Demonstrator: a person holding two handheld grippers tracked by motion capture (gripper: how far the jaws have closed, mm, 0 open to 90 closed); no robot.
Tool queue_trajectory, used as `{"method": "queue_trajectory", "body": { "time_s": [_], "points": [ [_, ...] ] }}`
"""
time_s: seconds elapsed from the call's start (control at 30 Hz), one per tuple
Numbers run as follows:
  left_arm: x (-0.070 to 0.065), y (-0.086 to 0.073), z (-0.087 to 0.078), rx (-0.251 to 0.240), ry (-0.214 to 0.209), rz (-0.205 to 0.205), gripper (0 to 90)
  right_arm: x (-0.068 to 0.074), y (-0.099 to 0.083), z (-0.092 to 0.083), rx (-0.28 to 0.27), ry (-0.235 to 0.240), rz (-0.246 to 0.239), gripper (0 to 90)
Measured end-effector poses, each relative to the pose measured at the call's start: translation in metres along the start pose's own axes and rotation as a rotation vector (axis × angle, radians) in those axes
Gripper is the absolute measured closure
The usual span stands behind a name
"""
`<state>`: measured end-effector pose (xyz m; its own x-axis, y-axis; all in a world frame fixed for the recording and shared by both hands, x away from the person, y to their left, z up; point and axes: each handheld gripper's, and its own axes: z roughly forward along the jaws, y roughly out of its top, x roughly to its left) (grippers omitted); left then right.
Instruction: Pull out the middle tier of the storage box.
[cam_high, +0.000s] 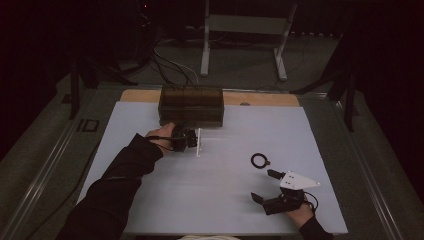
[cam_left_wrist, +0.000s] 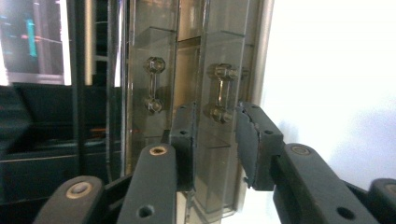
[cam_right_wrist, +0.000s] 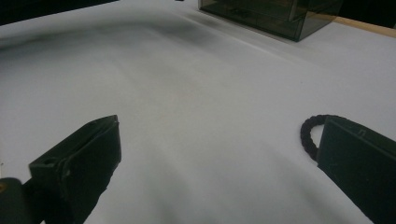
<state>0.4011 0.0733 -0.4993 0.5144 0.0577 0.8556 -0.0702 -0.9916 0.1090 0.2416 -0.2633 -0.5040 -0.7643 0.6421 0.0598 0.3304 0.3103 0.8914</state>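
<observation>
Left arm: dark sleeve (cam_high: 117, 185) reaching forward from the bottom edge.
Left hand (cam_high: 161, 135): wrapped around the gripper's rear.
Left gripper (cam_left_wrist: 214, 135): turned on its side, jaws parted with a gap between the pads.
Right hand (cam_high: 300, 214): low at the near right.
Right gripper (cam_high: 264, 186): jaws spread wide, pointing left.

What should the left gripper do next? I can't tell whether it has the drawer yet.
Probably close. The left gripper stands open at the smoky drawer box, its jaws either side of a drawer front with a handle, apparently not yet pinching. Closing should give the grip needed to pull.
</observation>
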Motion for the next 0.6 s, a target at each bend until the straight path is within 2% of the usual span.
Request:
{"method": "queue_trajectory", "body": {
  "time_s": [0.1, 0.13, 0.23, 0.33, 0.37, 0.47, 0.53, 0.6],
  "points": [
    [0.005, -0.004, -0.003, -0.012, -0.039, -0.033, 60.5, -0.001, 0.0, 0.0, 0.001, 0.001, 0.001, 0.0],
    [0.008, -0.007, -0.003, -0.028, -0.067, -0.06, 59.0, -0.001, 0.0, 0.001, 0.001, 0.002, 0.0, 0.0],
    [0.012, -0.011, -0.004, -0.016, -0.097, -0.076, 50.0, -0.001, 0.0, 0.001, 0.002, 0.002, 0.001, 0.0],
    [0.015, -0.017, -0.002, -0.018, -0.119, -0.119, 44.4, -0.001, 0.0, 0.0, 0.001, 0.001, 0.001, 0.0],
    [0.015, -0.018, -0.002, -0.015, -0.122, -0.126, 39.1, -0.001, 0.0, 0.0, 0.002, 0.001, 0.001, 0.0],
    [0.018, -0.022, -0.001, -0.004, -0.155, -0.144, 32.6, -0.001, 0.0, 0.0, 0.002, 0.001, 0.003, 0.0],
    [0.02, -0.024, 0.0, 0.007, -0.154, -0.141, 26.6, -0.001, 0.0, 0.0, 0.002, 0.001, 0.001, 0.0],
    [0.022, -0.026, 0.0, 0.019, -0.169, -0.169, 21.2, -0.001, 0.0, 0.0, 0.003, 0.002, 0.0, 0.0]
  ]
}}
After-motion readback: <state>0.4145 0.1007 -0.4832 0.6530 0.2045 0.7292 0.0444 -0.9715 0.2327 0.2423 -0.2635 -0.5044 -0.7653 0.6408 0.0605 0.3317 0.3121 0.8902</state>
